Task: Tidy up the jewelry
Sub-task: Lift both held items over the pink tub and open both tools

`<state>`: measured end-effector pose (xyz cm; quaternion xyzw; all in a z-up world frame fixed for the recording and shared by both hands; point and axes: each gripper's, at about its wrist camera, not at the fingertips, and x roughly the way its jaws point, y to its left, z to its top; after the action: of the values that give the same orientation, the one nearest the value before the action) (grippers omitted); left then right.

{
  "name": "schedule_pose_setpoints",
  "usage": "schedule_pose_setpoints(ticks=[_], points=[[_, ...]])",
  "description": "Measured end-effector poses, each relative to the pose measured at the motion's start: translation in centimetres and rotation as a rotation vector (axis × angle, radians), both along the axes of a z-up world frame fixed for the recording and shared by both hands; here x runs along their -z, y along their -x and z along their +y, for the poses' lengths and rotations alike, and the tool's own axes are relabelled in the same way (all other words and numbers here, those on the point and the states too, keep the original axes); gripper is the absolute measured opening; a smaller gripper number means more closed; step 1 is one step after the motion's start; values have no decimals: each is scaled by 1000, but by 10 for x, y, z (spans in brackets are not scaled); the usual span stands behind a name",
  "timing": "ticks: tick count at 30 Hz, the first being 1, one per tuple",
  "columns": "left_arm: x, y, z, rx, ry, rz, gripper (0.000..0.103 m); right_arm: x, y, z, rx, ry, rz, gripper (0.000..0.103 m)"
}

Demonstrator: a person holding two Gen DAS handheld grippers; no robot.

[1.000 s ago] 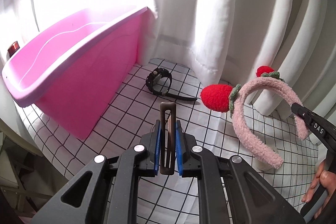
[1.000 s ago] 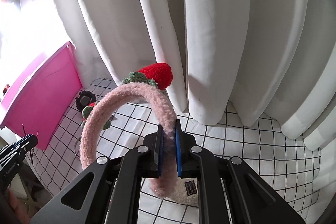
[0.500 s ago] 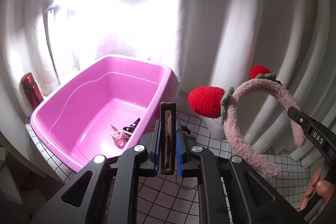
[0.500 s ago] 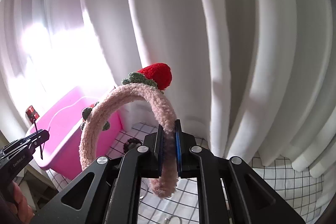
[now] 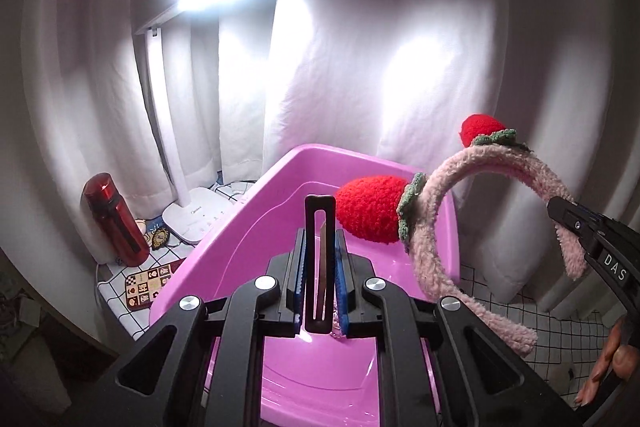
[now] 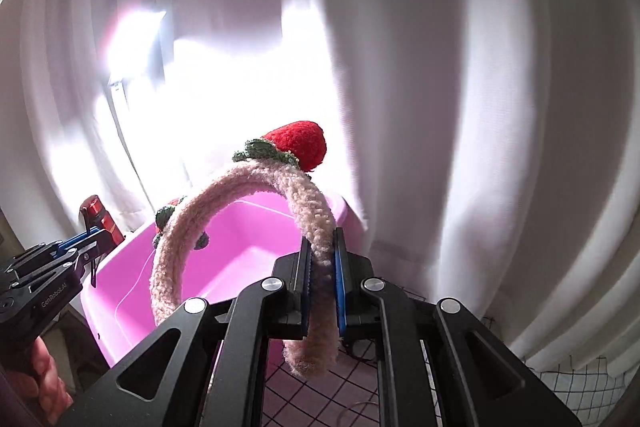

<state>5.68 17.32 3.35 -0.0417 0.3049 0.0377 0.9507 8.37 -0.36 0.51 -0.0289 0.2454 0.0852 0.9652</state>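
Observation:
My left gripper (image 5: 320,247) is shut on a dark brown slotted hair clip (image 5: 319,227) that stands upright between its blue pads, over the pink tub (image 5: 240,247). My right gripper (image 6: 322,251) is shut on one end of a fluffy pink headband (image 6: 240,187) with red strawberry pompoms. In the left wrist view the headband (image 5: 432,251) hangs above the tub's right side, with the right gripper (image 5: 560,211) at its far end. The tub (image 6: 256,227) lies ahead and below in the right wrist view, and the left gripper (image 6: 94,243) shows at its left.
A red bottle (image 5: 114,223) and a lit white desk lamp (image 5: 192,215) stand left of the tub. White curtains (image 5: 360,87) hang close behind. A black-and-white checked cloth (image 5: 560,327) covers the table at right. A person's fingers (image 5: 612,359) show at the right edge.
Both grippers rose and travelled from the checked table toward the pink tub, still holding the clip and the headband. The black watch on the cloth has dropped out of view.

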Motion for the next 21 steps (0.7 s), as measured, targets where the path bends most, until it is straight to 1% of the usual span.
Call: schedule_pose_setpoints(ticks=[4, 10, 13, 14, 18, 21], points=[[22, -18, 27, -23, -2, 67, 13, 18, -24, 34, -25, 34, 56, 9], [50, -38, 45, -42, -2, 153, 13, 39, -59, 67, -41, 84, 142, 9], [63, -47, 51, -47, 6, 200, 13, 44, -75, 70, -36, 96, 184, 9], [67, -49, 53, -50, 10, 213, 13, 48, -77, 78, -34, 101, 195, 9], [76, -56, 58, -59, 8, 251, 13, 58, -84, 82, -26, 114, 233, 11], [80, -60, 61, -66, 3, 272, 13, 62, -91, 86, -19, 129, 260, 14]])
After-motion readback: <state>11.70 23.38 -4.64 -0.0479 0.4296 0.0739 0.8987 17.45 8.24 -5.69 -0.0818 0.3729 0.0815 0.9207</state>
